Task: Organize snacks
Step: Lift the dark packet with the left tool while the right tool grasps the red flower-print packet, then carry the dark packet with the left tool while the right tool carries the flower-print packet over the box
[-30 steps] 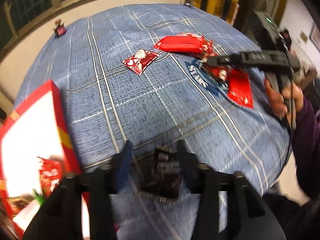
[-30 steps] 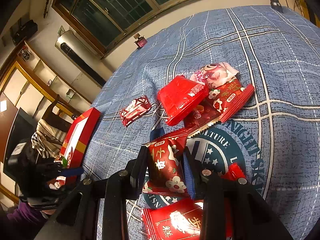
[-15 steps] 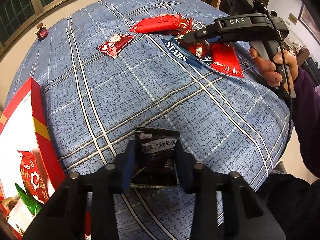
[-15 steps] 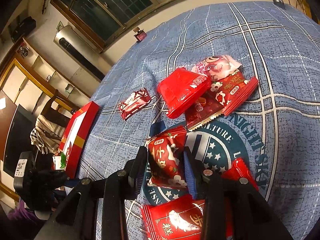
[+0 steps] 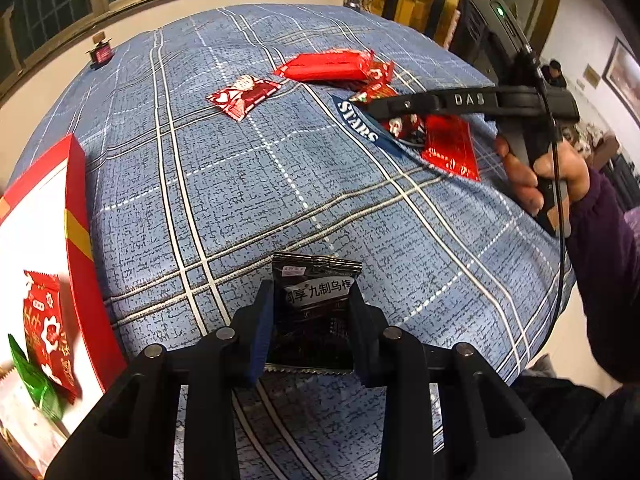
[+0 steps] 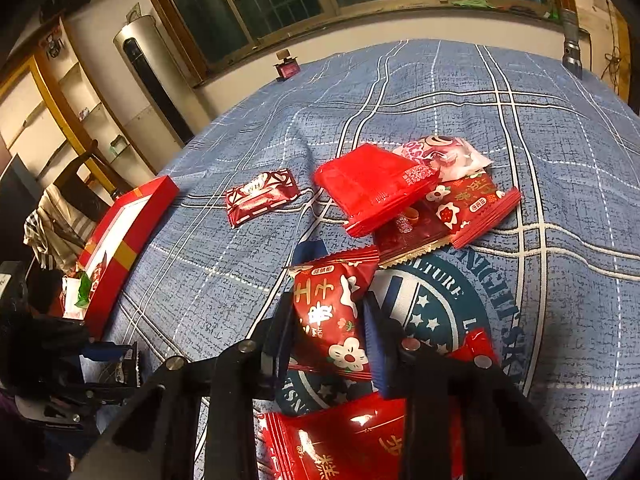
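While both clenched: left claw on black packet, right claw on red flowered packet.

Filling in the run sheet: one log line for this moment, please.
left gripper: shut on black packet | right gripper: shut on red flower packet | red box: open

- Left wrist view rides behind the left tool, close above the blue checked cloth, looking steeply down and across.
- Right wrist view sits likewise behind the right tool.
- Both share the red box and the loose red packets.
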A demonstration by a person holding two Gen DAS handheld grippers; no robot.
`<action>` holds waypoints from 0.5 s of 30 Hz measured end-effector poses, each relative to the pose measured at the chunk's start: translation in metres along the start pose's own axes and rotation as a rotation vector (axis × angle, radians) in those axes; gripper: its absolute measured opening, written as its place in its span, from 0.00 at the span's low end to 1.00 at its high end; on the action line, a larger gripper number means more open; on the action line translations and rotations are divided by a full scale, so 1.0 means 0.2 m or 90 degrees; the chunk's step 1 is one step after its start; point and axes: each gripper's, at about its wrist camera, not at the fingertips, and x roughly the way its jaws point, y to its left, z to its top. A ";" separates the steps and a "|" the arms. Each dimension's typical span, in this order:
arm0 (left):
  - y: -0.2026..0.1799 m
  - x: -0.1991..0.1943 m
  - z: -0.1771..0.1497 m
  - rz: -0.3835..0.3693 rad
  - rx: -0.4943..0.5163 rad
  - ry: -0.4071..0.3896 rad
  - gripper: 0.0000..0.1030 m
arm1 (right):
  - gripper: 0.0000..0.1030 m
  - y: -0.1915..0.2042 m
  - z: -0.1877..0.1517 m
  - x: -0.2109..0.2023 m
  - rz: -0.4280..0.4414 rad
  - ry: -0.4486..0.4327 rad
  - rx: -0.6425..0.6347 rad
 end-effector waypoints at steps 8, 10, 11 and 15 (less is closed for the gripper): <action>0.03 -0.08 0.01 -0.008 -0.038 -0.054 0.30 | 0.31 0.09 -0.01 -0.09 0.037 -0.019 0.021; 0.03 -0.13 0.01 0.005 -0.042 -0.073 0.30 | 0.31 0.16 -0.02 -0.11 0.062 -0.018 0.018; 0.03 -0.16 0.00 0.012 -0.043 -0.082 0.30 | 0.31 0.19 -0.02 -0.12 0.073 -0.018 0.016; 0.05 -0.29 -0.03 0.060 -0.054 -0.129 0.30 | 0.30 0.40 -0.01 -0.12 0.128 -0.020 0.000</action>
